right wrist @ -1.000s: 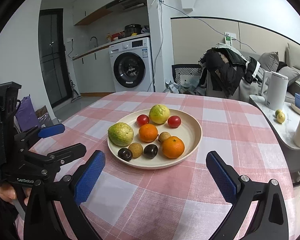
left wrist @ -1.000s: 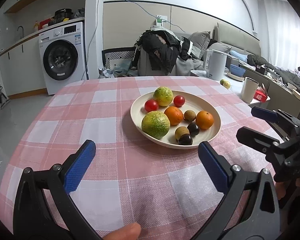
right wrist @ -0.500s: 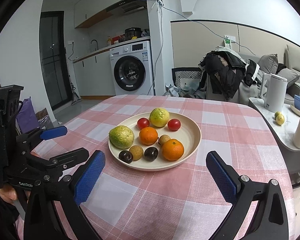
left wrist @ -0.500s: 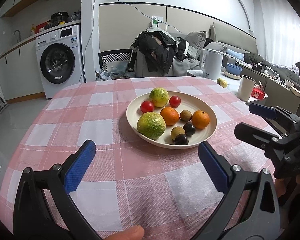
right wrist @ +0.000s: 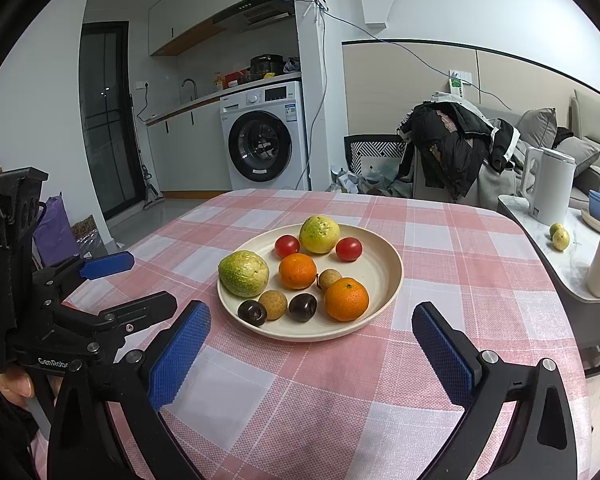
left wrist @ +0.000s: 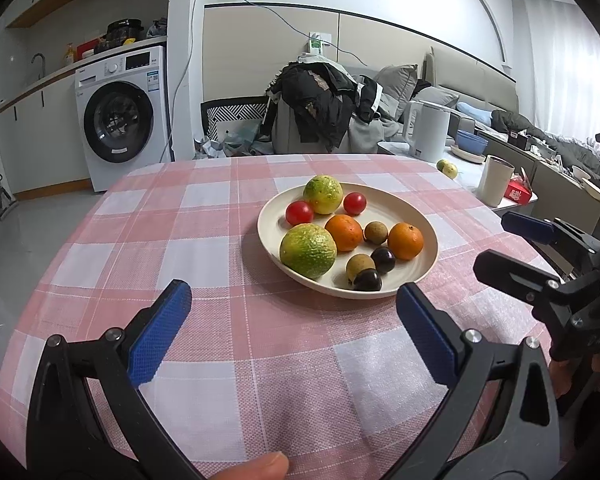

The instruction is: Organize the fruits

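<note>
A cream plate (left wrist: 428, 236) (right wrist: 384, 268) sits on the pink checked tablecloth. It holds two green-yellow citrus fruits (left wrist: 308, 250) (right wrist: 319, 234), two oranges (left wrist: 405, 241) (right wrist: 346, 299), two red tomatoes (left wrist: 299, 212), brown longans (left wrist: 360, 266) and dark plums (left wrist: 367, 280). My left gripper (left wrist: 296, 328) is open and empty, short of the plate's near rim; it also shows in the right wrist view (right wrist: 134, 280). My right gripper (right wrist: 312, 346) is open and empty, near the plate's front edge, and shows at the right of the left wrist view (left wrist: 516, 246).
A side counter to the right holds a white kettle (right wrist: 550, 186), a white cup (left wrist: 495, 180), blue bowls and small yellow fruits (right wrist: 560, 237). A chair heaped with dark clothes (left wrist: 320, 104) stands behind the table. A washing machine (left wrist: 122, 120) is at the back left.
Both grippers have lifted and drawn back slightly, so the plate sits a little further off. Both stay open. The fruit has not moved.
</note>
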Available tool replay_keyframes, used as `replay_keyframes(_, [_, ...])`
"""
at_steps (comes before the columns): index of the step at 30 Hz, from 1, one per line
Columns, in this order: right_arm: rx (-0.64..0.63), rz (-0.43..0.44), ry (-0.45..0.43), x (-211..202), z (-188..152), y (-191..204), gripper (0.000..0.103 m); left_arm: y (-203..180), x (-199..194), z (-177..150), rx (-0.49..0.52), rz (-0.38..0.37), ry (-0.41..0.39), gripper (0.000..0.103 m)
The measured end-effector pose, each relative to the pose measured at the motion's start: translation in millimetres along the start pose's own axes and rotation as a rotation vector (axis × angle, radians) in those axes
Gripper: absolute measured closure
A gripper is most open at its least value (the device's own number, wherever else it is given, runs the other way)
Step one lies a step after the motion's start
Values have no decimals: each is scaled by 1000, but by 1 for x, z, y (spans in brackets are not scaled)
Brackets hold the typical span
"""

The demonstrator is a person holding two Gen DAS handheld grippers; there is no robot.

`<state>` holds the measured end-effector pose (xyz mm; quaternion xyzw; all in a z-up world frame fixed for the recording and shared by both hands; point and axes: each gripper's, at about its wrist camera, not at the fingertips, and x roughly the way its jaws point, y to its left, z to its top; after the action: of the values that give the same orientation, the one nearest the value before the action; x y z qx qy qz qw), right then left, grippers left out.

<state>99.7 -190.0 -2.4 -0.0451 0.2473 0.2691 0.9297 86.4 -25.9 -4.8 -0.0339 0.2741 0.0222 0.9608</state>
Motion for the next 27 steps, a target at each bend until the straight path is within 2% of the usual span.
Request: replay_keyframes(27, [0, 0, 0, 0, 0, 0, 0, 3, 0, 0, -9, 0, 0, 1])
